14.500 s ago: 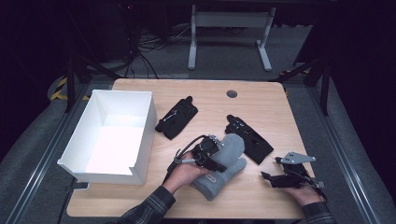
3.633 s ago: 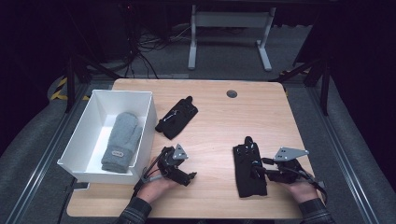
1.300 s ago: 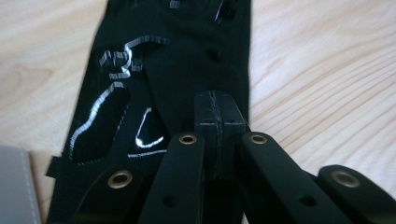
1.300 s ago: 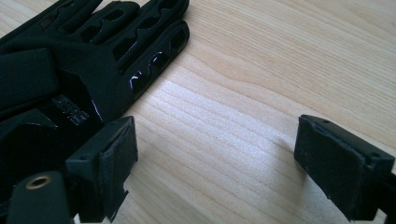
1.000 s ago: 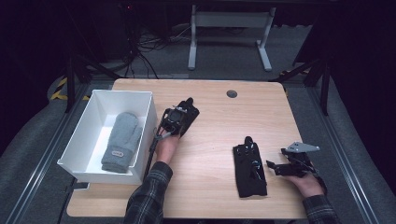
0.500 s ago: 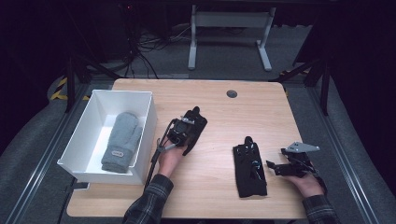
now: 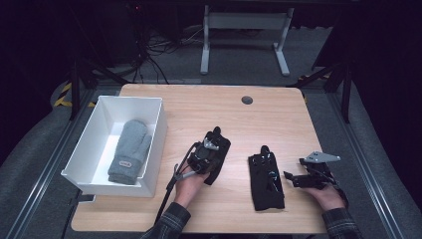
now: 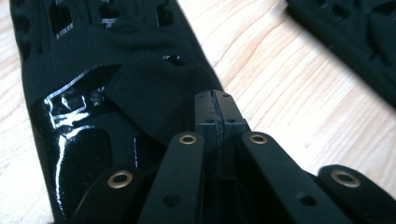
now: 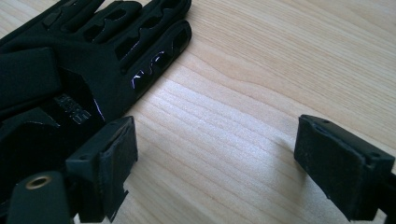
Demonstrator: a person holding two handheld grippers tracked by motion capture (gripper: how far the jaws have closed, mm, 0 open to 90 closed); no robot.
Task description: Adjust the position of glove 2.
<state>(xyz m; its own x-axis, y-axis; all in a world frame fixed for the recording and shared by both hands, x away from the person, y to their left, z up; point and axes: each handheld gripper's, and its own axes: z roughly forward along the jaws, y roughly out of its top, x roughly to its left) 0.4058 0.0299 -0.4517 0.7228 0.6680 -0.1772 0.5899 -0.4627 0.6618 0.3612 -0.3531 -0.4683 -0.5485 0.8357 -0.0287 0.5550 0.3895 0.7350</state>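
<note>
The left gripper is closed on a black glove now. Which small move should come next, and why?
Probably carry the black glove left, toward the white bin. The left gripper has its jaws shut on the glove's cuff, and a grey mitten already lies in that bin. The right gripper rests open beside the second black glove, so it can wait.

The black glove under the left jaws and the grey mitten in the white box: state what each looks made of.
Black glove: apparently matte stretch fabric with glossy, rubbery or patent-like patches, judging by sharp white glints and cut-out finger slots. Grey mitten: probably soft fleece or wool knit, matte, fuzzy-looking, with a small sewn label at the cuff.
</note>
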